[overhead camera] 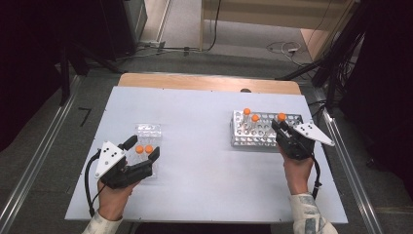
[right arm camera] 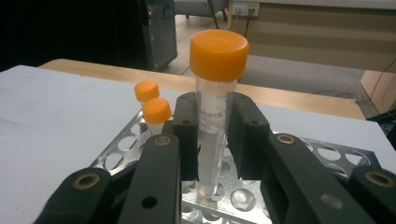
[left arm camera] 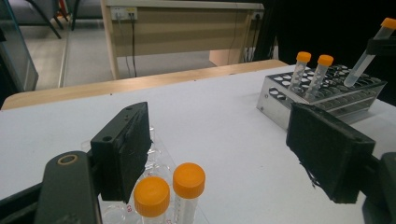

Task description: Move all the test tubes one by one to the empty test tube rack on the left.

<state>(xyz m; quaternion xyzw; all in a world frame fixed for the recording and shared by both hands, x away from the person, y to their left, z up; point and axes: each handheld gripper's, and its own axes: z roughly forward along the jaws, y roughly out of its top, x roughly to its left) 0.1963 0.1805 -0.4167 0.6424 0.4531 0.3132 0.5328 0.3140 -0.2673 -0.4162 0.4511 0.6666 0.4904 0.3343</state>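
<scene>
Orange-capped tube [right arm camera: 215,107] clamped upright between right gripper [right arm camera: 212,140] pads, above metal rack [right arm camera: 322,156].

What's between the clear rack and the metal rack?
Nothing: bare white table separates the clear rack from the metal rack, as the high view shows.

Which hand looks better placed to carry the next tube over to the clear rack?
Probably the right. The right claw is shut on an orange-capped tube above the metal rack. The left claw stands open around the two tubes in the clear rack, gripping nothing.
</scene>
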